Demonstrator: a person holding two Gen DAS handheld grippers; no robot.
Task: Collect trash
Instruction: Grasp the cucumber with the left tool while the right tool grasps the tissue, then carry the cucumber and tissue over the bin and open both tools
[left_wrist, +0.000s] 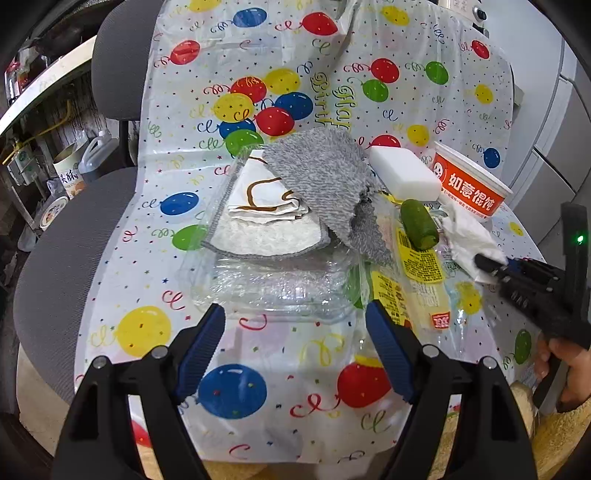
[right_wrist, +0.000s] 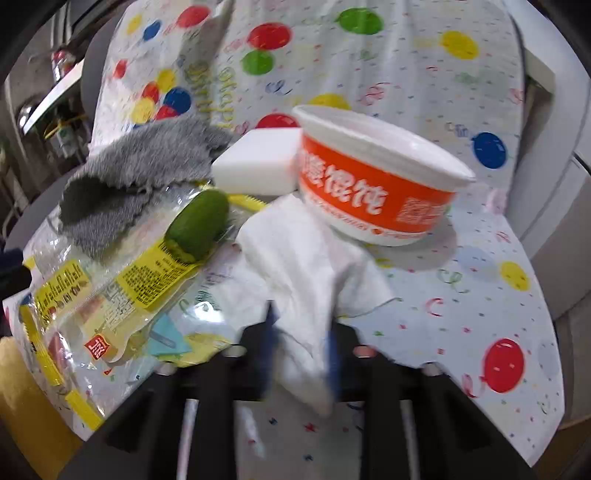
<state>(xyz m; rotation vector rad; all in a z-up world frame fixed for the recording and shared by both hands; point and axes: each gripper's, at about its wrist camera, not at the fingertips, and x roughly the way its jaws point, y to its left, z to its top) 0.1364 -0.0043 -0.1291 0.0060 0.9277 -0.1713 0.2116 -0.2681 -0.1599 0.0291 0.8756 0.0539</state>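
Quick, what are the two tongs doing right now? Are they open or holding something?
Left tongs: open, holding nothing, above the balloon tablecloth.
Right tongs: shut on the white crumpled tissue.

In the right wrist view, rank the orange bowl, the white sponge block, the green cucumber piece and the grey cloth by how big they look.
1. Orange bowl, largest.
2. Grey cloth, close behind; partly folded, so unsure.
3. White sponge block.
4. Green cucumber piece, smallest, though it lies nearer the camera.
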